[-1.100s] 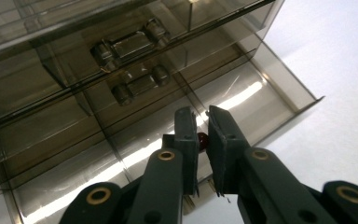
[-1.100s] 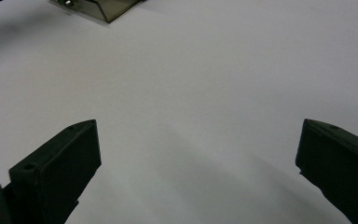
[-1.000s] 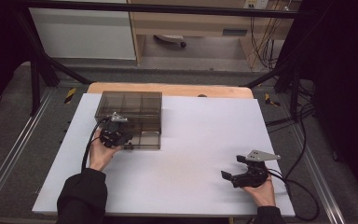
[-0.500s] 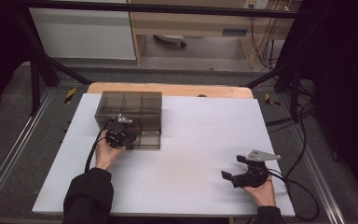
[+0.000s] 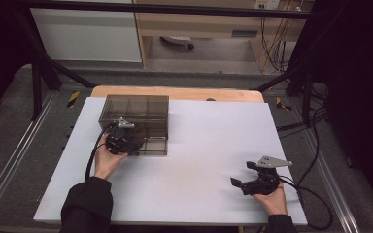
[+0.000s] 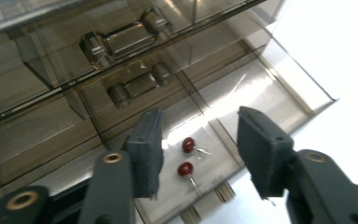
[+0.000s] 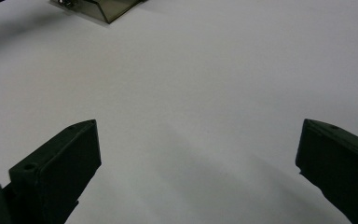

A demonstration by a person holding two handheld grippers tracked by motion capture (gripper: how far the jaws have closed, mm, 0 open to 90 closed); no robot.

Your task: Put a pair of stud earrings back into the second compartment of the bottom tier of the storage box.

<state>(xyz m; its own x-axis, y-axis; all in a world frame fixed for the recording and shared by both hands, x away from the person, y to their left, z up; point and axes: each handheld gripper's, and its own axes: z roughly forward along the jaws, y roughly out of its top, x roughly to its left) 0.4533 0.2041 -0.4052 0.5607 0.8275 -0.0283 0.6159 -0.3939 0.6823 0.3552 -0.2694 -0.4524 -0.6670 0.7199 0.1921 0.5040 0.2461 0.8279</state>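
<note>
Left gripper view: left claw (image 6: 199, 154) has just been opening, empty, above two small red bead-like parts (image 6: 186, 157) dropped in smoky transparent plastic drawer box (image 6: 121, 60); right claw (image 7: 198, 168) wide, idle.

smoked translucent plastic, glossy and smooth: drawer box (image 5: 135, 115), pull-out tray (image 6: 242, 100). glossy red beads on thin bare wire leads: two small components (image 6: 185, 169) in the tray. matt white, smooth, paper-like sheet: tabletop (image 5: 209, 145); bare wood edge along its far side. matt black plastic, faintly grained: fingers (image 6: 148, 144) of left gripper (image 6: 200, 154); same finish on right gripper (image 7: 196, 163).
</note>
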